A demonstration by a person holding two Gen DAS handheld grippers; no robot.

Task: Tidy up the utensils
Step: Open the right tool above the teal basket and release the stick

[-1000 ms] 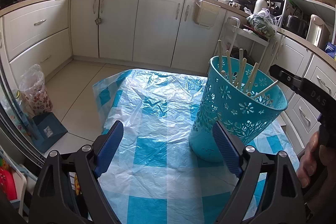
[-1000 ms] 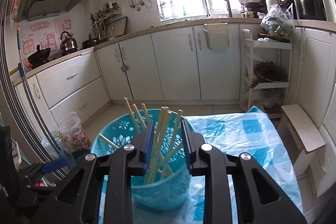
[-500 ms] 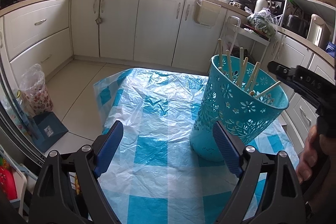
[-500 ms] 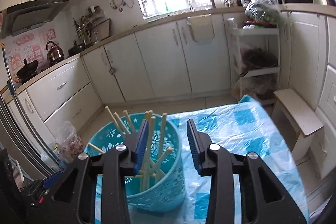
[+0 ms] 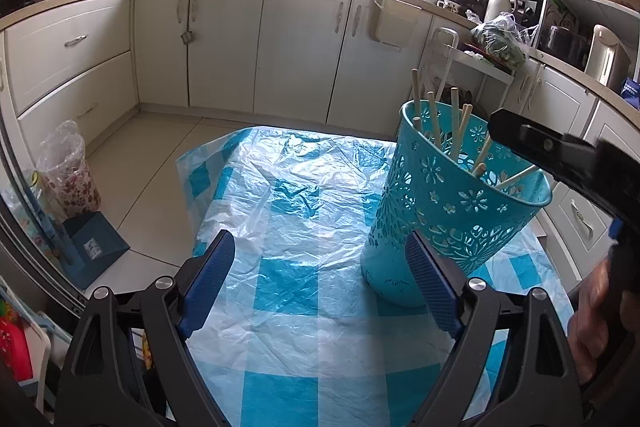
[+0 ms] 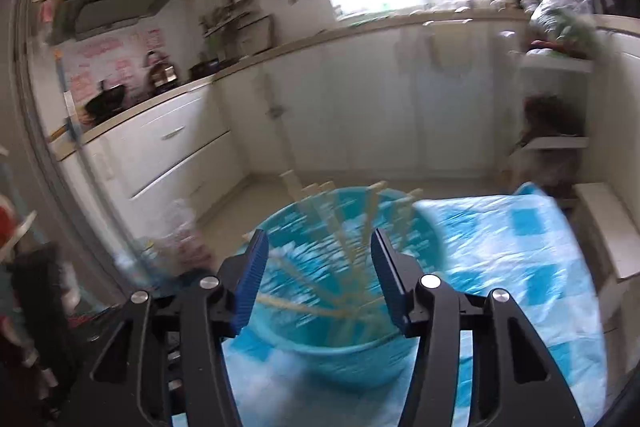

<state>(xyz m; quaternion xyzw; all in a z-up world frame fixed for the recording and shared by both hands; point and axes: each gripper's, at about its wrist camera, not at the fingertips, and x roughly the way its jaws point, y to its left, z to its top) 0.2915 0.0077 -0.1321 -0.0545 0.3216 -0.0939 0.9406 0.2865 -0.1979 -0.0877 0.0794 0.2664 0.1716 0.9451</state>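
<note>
the chopsticks (image 5: 456, 131) stand in the teal basket (image 5: 444, 211) on the table (its cloth crinkled), so both the right gripper (image 6: 316, 279) above it and the left gripper (image 5: 320, 283) nearby gape wide, holding nothing.

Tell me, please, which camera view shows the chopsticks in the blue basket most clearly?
The left wrist view: the chopsticks stand sharp above the rim of the turquoise basket. The right wrist view looks down into the basket, but motion blur smears the chopsticks there.
</note>
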